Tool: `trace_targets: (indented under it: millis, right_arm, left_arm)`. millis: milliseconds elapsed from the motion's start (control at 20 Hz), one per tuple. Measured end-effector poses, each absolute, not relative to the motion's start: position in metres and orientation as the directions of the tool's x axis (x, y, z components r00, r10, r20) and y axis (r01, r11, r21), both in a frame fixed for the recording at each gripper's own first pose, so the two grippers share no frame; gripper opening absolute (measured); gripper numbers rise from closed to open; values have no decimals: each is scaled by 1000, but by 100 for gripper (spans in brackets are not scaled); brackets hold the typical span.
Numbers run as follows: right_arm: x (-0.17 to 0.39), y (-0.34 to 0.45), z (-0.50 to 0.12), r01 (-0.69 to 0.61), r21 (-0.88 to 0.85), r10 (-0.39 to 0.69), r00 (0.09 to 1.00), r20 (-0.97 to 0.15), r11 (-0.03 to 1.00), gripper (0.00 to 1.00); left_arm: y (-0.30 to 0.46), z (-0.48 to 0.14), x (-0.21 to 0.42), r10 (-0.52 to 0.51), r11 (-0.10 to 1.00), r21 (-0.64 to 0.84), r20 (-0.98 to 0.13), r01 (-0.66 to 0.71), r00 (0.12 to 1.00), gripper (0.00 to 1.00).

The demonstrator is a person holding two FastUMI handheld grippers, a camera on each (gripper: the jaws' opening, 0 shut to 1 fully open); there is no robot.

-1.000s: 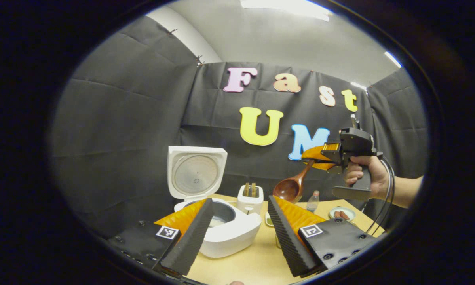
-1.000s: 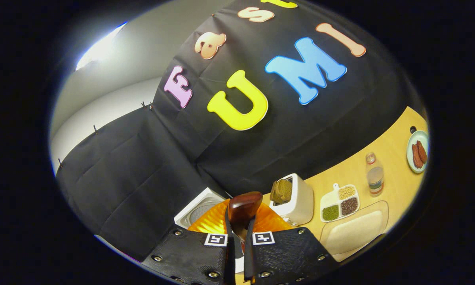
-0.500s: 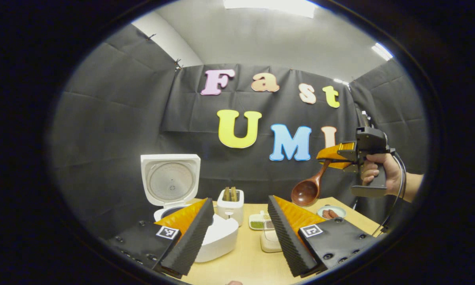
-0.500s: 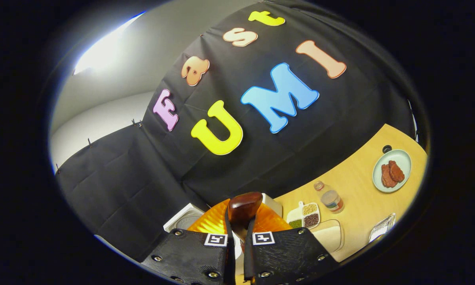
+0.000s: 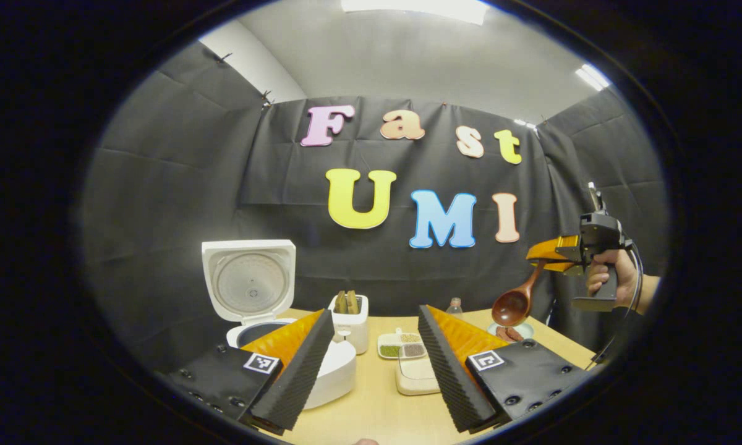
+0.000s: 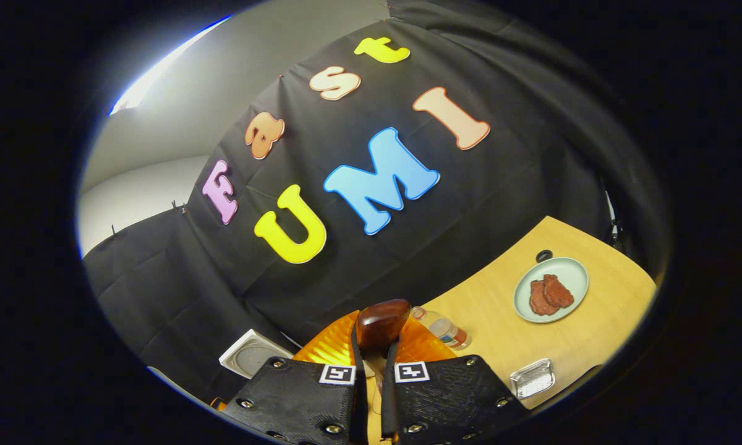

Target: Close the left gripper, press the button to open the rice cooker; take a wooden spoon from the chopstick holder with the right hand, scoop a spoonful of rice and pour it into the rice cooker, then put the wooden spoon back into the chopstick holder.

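The white rice cooker (image 5: 340,371) stands open at the left of the wooden table, its lid (image 5: 248,281) upright; the lid's corner (image 6: 253,353) also shows in the right gripper view. My left gripper (image 5: 374,346) hovers in front of the cooker, open and holding nothing. High over the table's right end is my right gripper (image 5: 553,253), held by a hand (image 5: 612,278) and shut on the handle of the wooden spoon (image 5: 513,303). The spoon's bowl hangs down. In the right gripper view, that gripper (image 6: 374,352) clamps the spoon's dark handle end (image 6: 381,324).
A white toaster (image 5: 350,321) stands behind the cooker. Beside it are a divided grain dish (image 5: 400,346), a cream rectangular tray (image 5: 417,374) and a small bottle (image 6: 448,332). A plate of meat (image 6: 551,289) and a small clear tray (image 6: 532,378) lie at the right.
The right gripper has carried the spoon to the right, away from the cooker, toward the table's right end. The left gripper has drawn back from the cooker and stays open.
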State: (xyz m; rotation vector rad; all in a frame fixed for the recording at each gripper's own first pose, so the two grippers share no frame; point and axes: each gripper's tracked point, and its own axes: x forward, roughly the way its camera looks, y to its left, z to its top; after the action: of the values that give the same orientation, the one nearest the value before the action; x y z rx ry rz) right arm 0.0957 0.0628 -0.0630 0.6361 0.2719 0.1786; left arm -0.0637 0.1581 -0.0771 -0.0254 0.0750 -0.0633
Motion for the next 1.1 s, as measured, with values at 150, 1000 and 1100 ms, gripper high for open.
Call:
trace_targets:
  millis: [150,1000,1100]
  right_arm:
    - [95,31,-81,-19,602,191,956,-224,798,9]
    - [89,-50,-193,179,447,-5,932,-363,877,9]
    - [88,-49,-214,186,422,-11,923,-384,887,9]
  left_arm:
    - [149,-77,-62,-73,997,-14,-83,72,994,95]
    - [116,-80,-50,-104,993,46,-141,111,985,95]
    - [119,-84,-49,-90,993,62,-157,101,983,93]
